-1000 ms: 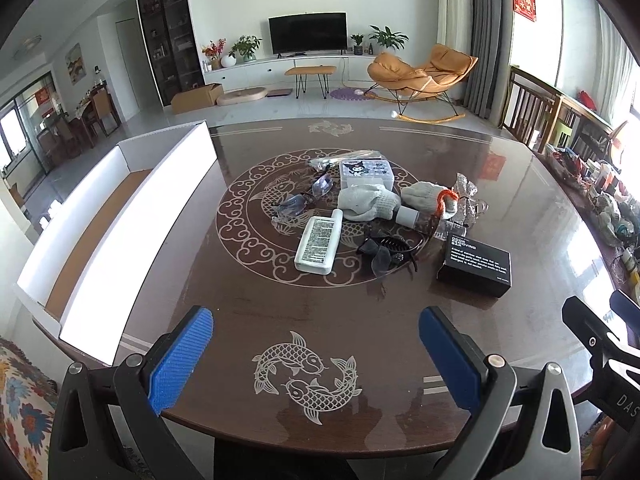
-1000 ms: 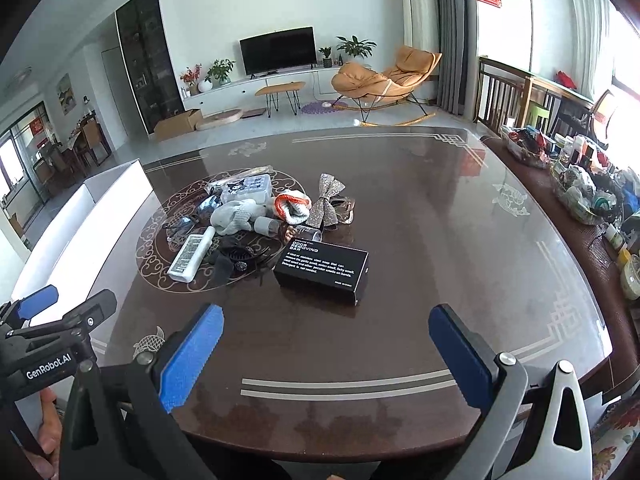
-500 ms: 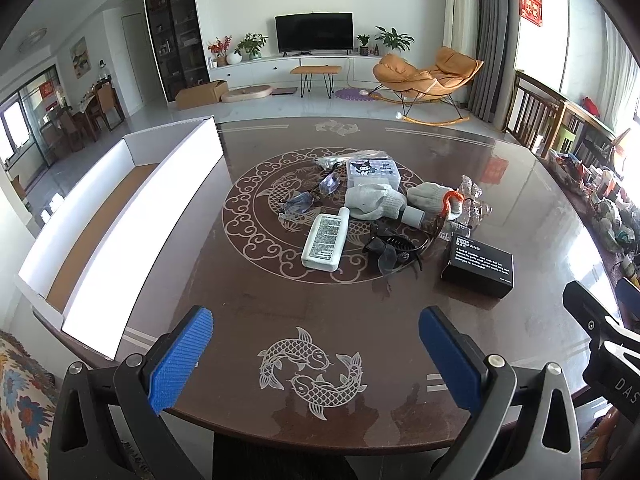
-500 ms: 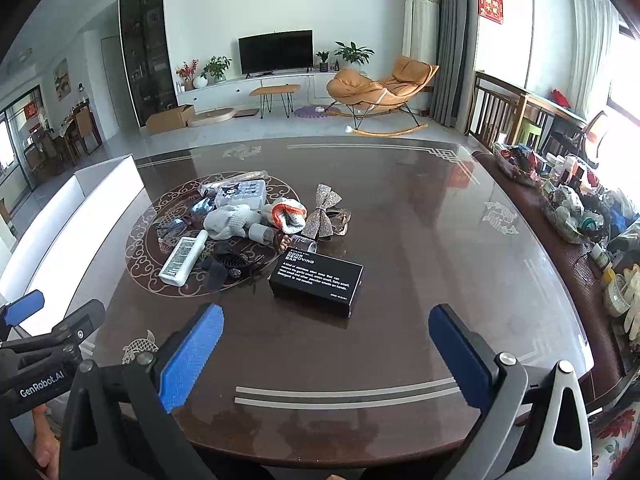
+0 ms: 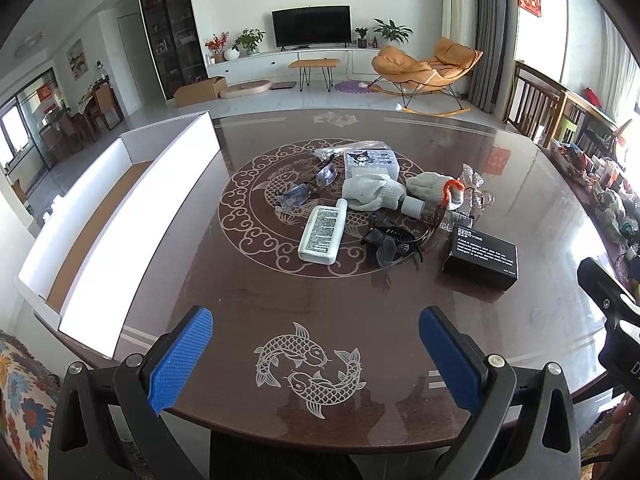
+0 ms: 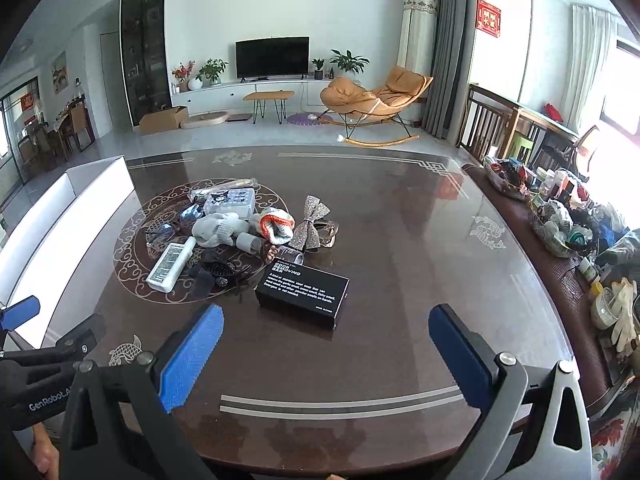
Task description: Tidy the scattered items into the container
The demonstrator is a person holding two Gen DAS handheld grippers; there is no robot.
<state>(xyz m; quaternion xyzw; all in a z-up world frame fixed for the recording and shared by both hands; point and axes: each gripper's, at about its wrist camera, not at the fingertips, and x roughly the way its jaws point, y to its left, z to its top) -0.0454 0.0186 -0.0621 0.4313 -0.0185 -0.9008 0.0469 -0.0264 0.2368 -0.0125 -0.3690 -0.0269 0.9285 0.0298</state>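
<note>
You have brought both the left gripper (image 5: 316,354) and right gripper (image 6: 326,350) closer, fingers spread wide and empty, so the scattered items (image 5: 372,200) now sit larger at frame centre, untouched, with the white container (image 5: 136,208) at left awaiting them.

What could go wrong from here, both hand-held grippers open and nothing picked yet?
1. The pile is tangled: the black hair claw lies against the dark glasses, so gripping one may drag the other.
2. The black box sits nearest the right hand-held gripper on a glossy table; it could slide under a poor grip.
3. The white container sits at the table's left edge; a nudge might shift it.
</note>
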